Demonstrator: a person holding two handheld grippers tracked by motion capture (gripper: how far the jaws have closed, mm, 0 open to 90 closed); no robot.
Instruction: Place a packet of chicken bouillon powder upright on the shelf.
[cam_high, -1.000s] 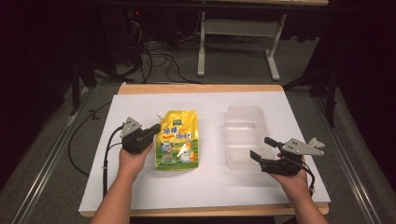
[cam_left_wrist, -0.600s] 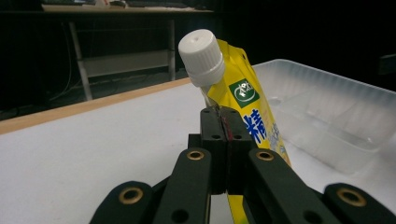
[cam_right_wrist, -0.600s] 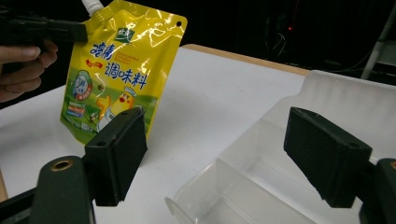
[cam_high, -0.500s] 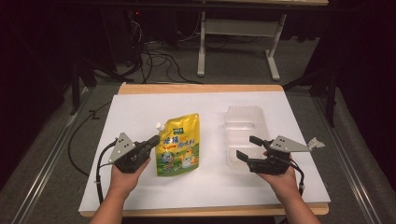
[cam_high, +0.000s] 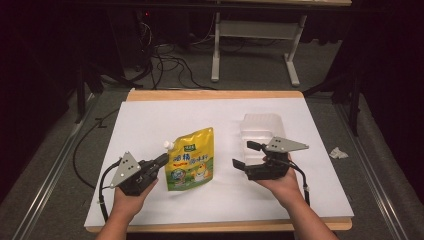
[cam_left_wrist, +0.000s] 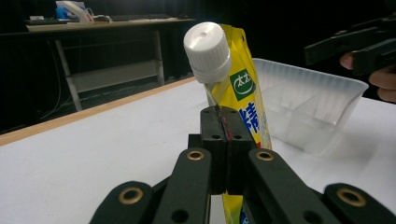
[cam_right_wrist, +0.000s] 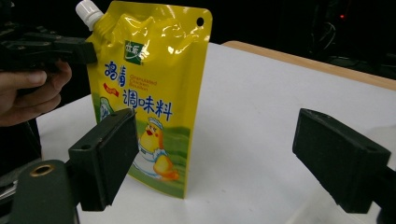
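Observation:
A yellow spouted seasoning pouch (cam_high: 192, 161) with a white cap (cam_left_wrist: 207, 45) stands upright on the white table sheet (cam_high: 150, 125). My left gripper (cam_high: 162, 159) is shut on the pouch's edge just below the spout; in the left gripper view the jaws (cam_left_wrist: 225, 122) pinch that seam. To the right of the pouch my right gripper (cam_high: 245, 154) is open; its jaws have just been opening, with nothing between them. In the right gripper view (cam_right_wrist: 219, 144) the pouch (cam_right_wrist: 154, 84) stands beyond the left jaw.
A clear plastic divided container (cam_high: 262, 127) (cam_left_wrist: 308, 107) sits on the sheet behind the right gripper. The table's wooden edge (cam_high: 215, 94) runs along the back. On the floor lie cables (cam_high: 165, 60), a metal table frame (cam_high: 255, 30) and a paper scrap (cam_high: 339, 152).
The pouch lay flat a second ago and now stands upright, drawn nearer and leftward by the left gripper. The right gripper has moved left from the container toward the pouch.

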